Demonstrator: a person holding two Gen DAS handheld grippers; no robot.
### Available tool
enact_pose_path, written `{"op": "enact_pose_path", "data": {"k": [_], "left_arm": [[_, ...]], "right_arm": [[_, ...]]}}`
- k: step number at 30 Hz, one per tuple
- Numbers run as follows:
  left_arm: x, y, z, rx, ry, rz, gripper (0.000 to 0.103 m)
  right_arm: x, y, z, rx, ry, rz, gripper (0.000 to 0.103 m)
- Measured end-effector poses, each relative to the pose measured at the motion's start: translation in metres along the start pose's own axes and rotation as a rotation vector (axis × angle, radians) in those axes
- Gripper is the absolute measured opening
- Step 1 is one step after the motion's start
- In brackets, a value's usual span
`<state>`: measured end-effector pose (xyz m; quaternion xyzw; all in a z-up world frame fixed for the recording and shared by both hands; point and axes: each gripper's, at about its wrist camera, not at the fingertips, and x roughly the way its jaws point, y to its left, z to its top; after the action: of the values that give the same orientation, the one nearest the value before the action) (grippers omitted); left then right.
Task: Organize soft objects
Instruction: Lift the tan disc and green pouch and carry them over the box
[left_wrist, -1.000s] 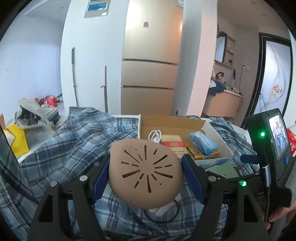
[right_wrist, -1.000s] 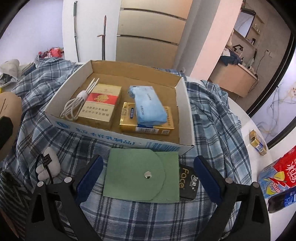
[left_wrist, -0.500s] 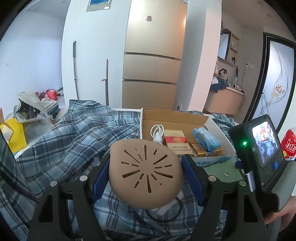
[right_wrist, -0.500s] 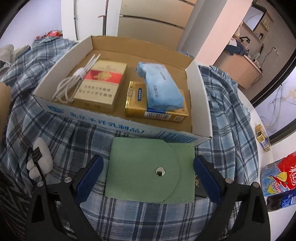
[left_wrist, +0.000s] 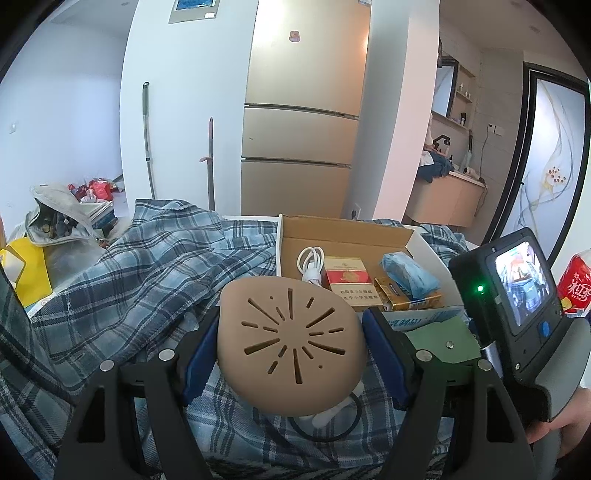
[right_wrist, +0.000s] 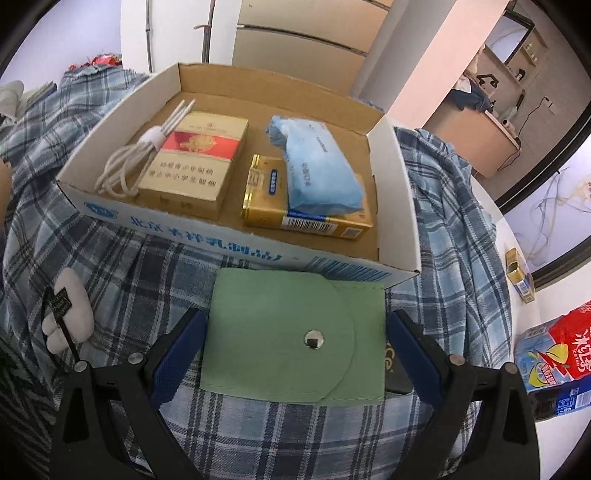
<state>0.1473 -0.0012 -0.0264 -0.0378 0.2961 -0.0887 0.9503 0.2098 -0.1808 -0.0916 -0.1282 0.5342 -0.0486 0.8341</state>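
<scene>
My left gripper (left_wrist: 290, 349) is shut on a tan rubbery pad with slits (left_wrist: 290, 341) and holds it above the plaid cloth. My right gripper (right_wrist: 295, 345) is open, its blue pads on either side of a green felt pouch (right_wrist: 295, 332) with a metal snap, lying on the cloth just before the cardboard box (right_wrist: 221, 240). The pouch also shows in the left wrist view (left_wrist: 441, 339). The box (left_wrist: 288, 236) holds a white cable (right_wrist: 122, 166), a red-gold pack (right_wrist: 192, 155), a gold pack (right_wrist: 269, 206) and a blue tissue packet (right_wrist: 317, 170).
A blue plaid cloth (right_wrist: 443, 184) covers the table. A white plush item with a black cord (right_wrist: 68, 325) lies left of the pouch. A dark item (right_wrist: 393, 369) lies under the pouch's right edge. Drink cartons (right_wrist: 561, 347) and a small gold box (right_wrist: 521, 277) stand at the right.
My right gripper has moved forward and down, so the green pouch now sits between its open pads. My left gripper still holds the tan pad and has risen a little.
</scene>
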Motion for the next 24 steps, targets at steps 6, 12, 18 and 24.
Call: {"op": "enact_pose_path", "data": {"k": [6,12,18,24], "left_arm": [[0.000,-0.002,0.000,0.002,0.001,-0.004,0.077],[-0.016,-0.005,-0.001,0.018,-0.079,-0.016,0.077],[-0.041,-0.018,-0.003,0.092,-0.166,-0.021,0.077],[-0.071,-0.035,0.006,0.162,-0.271,0.004,0.077]], "right_arm": [[0.001,-0.004,-0.003,0.020,-0.009,0.029,0.098],[-0.017,-0.012,-0.012,0.030,-0.073,0.033,0.097],[-0.059,-0.024,-0.028,0.050,-0.209,0.037,0.097],[-0.107,-0.039,-0.039,0.093,-0.356,0.101,0.097]]}}
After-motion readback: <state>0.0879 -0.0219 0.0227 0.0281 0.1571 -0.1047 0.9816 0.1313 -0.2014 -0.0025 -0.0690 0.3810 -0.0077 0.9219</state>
